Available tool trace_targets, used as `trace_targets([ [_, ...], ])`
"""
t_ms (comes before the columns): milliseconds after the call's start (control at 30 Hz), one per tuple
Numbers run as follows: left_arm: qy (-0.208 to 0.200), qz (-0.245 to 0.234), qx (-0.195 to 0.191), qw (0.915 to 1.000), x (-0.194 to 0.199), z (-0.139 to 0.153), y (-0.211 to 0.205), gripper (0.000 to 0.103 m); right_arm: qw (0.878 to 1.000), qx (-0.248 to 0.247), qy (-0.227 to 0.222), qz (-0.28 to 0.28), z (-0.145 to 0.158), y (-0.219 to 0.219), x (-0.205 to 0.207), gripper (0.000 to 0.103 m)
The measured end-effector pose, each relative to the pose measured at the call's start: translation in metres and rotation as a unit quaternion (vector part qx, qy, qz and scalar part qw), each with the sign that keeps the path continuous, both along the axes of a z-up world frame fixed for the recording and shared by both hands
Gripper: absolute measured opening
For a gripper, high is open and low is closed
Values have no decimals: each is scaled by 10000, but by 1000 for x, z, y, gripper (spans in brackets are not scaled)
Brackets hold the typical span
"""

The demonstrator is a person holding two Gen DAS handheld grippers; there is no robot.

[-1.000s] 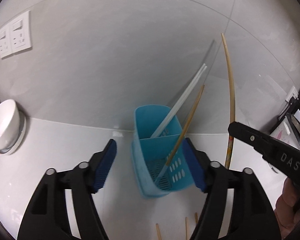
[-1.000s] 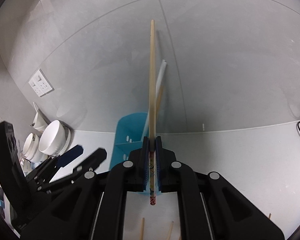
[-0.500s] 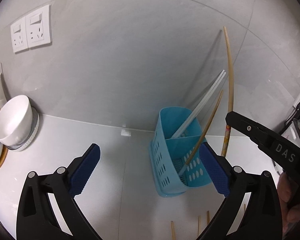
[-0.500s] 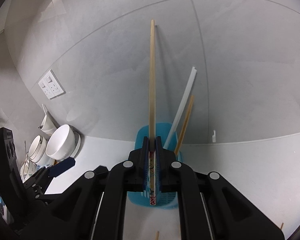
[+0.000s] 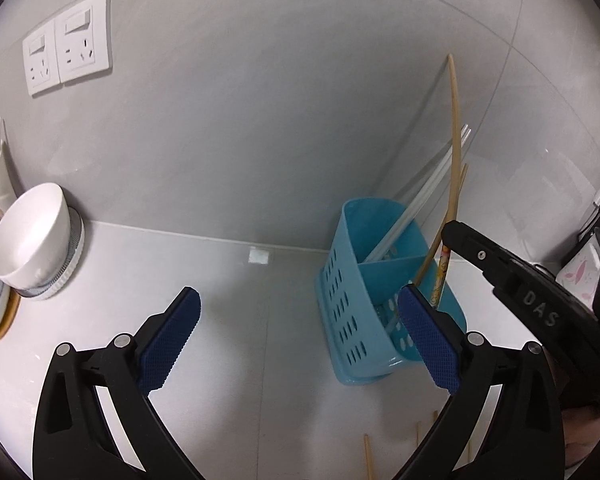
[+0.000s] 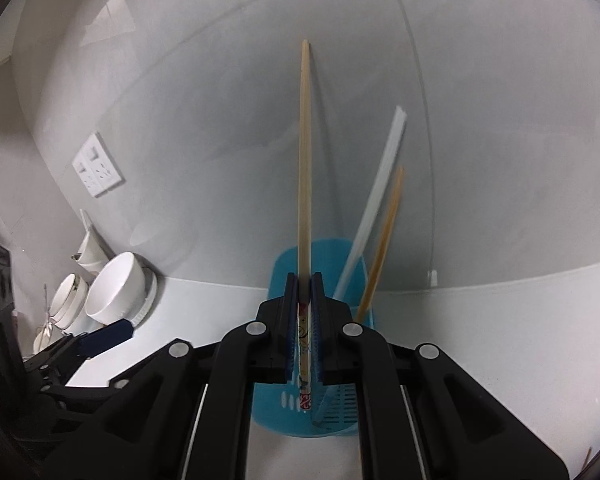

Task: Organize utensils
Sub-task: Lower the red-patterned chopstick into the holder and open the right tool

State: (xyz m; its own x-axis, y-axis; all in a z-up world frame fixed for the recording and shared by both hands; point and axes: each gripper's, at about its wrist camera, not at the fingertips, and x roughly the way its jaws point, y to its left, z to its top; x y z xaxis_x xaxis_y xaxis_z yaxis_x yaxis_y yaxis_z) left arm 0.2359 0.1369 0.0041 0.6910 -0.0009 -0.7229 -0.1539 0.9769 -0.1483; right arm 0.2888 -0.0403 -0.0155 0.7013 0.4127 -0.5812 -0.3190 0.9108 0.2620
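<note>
We see our right gripper [image 6: 305,320] pinching a long wooden chopstick [image 6: 304,168] tight, standing it up just above the blue holder [image 5: 364,280]. White sticks [image 6: 374,200] and another wooden stick [image 6: 382,240] lean inside the holder by the wall. Our left gripper [image 5: 296,340] is wide apart with nothing in it, beside the holder. White bowls [image 5: 30,236] sit far left.

Left gripper [image 5: 298,340]: black, blue-padded jaws wide apart, nothing between, pointing toward 12 o'clock.
Right gripper [image 6: 305,330]: black, jaws closed, enters the left view from 3 o'clock.
</note>
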Motion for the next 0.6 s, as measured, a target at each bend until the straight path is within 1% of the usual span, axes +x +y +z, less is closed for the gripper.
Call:
trace_targets([
  [100, 65, 39, -85, 9999, 0, -6, 5, 97, 9999, -106, 28, -30, -8, 3, 0, 6],
  [167, 93, 66, -72, 9999, 1, -8, 6, 96, 9997, -228, -14, 1, -13, 6, -1, 6],
  [267, 66, 86, -32, 9999, 1, -12, 7, 97, 9996, -263, 43, -24, -18, 6, 2, 6],
  [533, 172, 27, -152, 9997, 3, -16, 6, 96, 9990, -422, 108, 5, -24, 14, 3, 7],
  [600, 137, 47, -104, 9998, 3, -15, 6, 97, 9985, -529, 103, 15, -23, 15, 2, 9],
])
